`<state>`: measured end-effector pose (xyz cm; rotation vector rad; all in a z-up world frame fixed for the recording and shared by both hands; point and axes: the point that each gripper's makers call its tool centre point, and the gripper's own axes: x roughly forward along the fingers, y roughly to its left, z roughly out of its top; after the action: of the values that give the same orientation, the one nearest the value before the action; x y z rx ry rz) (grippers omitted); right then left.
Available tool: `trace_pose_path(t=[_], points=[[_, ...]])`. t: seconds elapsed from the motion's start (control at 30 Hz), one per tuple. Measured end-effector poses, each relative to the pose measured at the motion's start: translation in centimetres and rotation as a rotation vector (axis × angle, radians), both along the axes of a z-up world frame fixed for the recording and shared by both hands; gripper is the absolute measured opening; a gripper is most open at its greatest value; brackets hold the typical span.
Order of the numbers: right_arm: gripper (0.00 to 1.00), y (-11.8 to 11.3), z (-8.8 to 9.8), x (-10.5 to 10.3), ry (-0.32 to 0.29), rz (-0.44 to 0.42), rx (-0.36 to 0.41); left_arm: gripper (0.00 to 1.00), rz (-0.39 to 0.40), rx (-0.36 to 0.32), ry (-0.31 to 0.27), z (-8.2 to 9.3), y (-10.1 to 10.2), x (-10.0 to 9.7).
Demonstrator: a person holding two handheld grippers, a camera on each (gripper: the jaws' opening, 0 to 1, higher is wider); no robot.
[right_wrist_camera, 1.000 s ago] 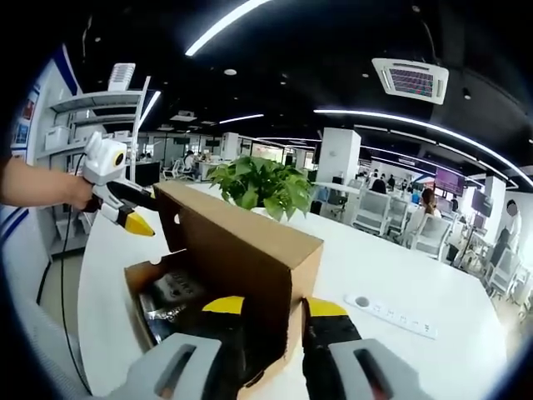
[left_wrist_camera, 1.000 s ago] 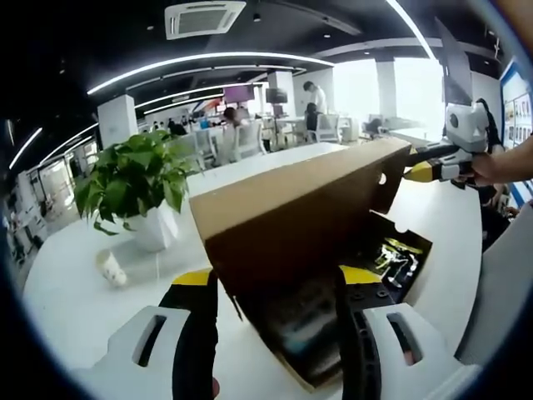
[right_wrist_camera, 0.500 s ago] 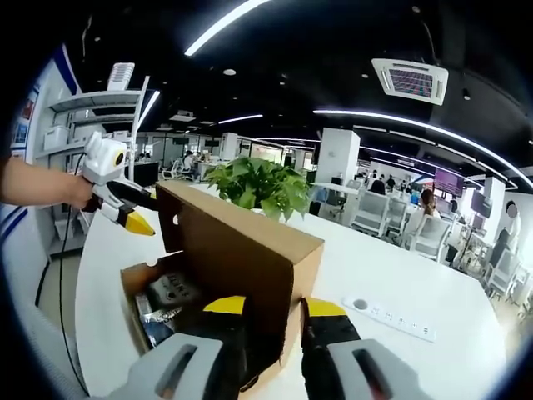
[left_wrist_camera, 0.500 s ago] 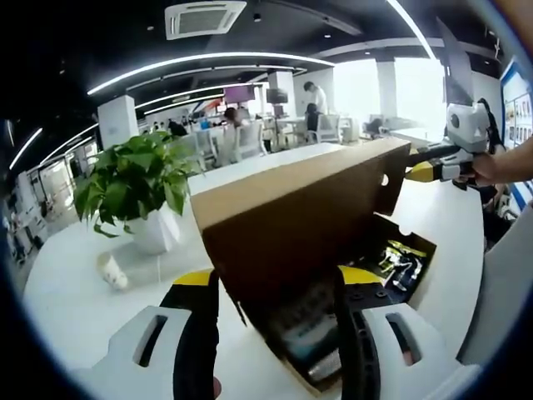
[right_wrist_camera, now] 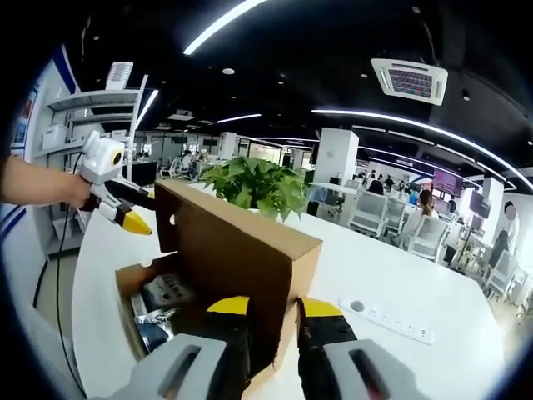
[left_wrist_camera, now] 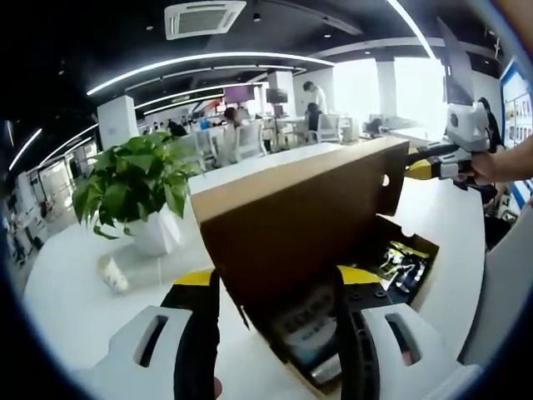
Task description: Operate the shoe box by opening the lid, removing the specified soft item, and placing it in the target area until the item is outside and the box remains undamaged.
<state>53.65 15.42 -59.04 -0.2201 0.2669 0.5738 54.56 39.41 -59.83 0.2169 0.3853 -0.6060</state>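
Here — both tools on lid [left_wrist_camera: 296,221].

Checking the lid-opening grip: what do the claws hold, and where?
Both hold the raised lid: left claw and right claw each pinch one end.

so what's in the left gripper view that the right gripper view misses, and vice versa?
Left gripper view alone: a small paper cup lying on the white table near the plant pot. Right gripper view alone: a white power strip and wall shelving. Shared: the raised cardboard lid, the potted plant, and dark packaged items in the open box.
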Motion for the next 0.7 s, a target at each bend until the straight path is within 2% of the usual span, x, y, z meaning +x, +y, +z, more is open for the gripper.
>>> trace_pose_path(t=[0.7], points=[[0.04,-0.9,0.3,2.0,-0.023,-0.029,-0.027,0.53,0.006,0.002,-0.002,0.2,-0.1,1.3]])
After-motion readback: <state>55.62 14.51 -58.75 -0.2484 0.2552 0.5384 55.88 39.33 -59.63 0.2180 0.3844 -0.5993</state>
